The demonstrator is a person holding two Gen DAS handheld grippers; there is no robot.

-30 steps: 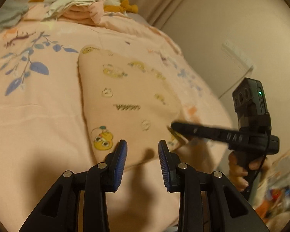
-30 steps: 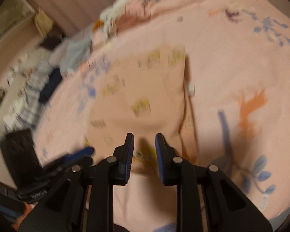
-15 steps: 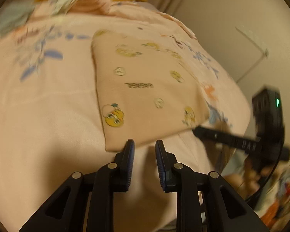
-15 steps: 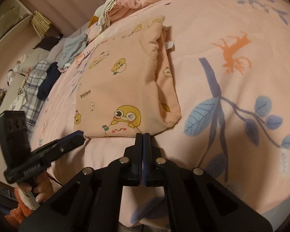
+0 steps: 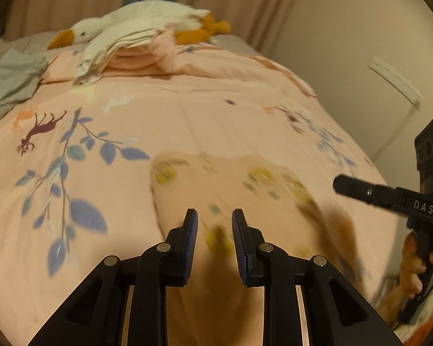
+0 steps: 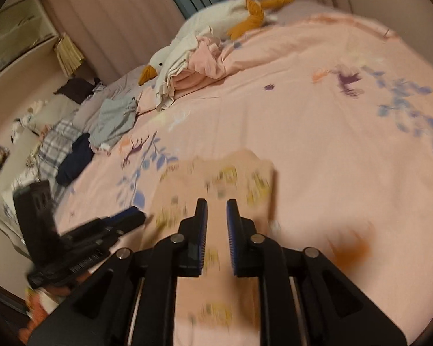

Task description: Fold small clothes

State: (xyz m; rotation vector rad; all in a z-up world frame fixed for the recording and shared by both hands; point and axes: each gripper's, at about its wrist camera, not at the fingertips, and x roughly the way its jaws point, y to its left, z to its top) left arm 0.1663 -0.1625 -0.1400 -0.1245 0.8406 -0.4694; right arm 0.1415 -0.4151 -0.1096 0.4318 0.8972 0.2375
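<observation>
A folded peach garment (image 5: 216, 178) with yellow cartoon prints lies on the pink bed cover (image 5: 187, 109), blurred by motion. My left gripper (image 5: 214, 212) hangs over its near part, jaws a narrow gap apart. A smeared yellow print fills that gap, and the blur hides whether the pads press on cloth. In the right wrist view the left gripper (image 6: 138, 216) points at the garment's (image 6: 216, 170) left edge. My right gripper (image 6: 216, 201) is above the garment's right part. Its jaws are opening, and no cloth shows pinched between them. The right gripper (image 5: 336, 186) also shows at the right, held by a hand (image 5: 415, 262).
A white plush goose (image 5: 130, 20) lies at the head of the bed on a stack of folded pink and cream clothes (image 5: 135, 57). A grey garment (image 6: 115, 118) and plaid and navy clothes (image 6: 72, 161) lie along the bed's left side. The wall runs close on the right.
Both grippers have moved forward over the garment, and the goose and clothes stack now show more fully. The right jaws, shut half a second ago, stand apart. The left jaws are narrower than a second ago.
</observation>
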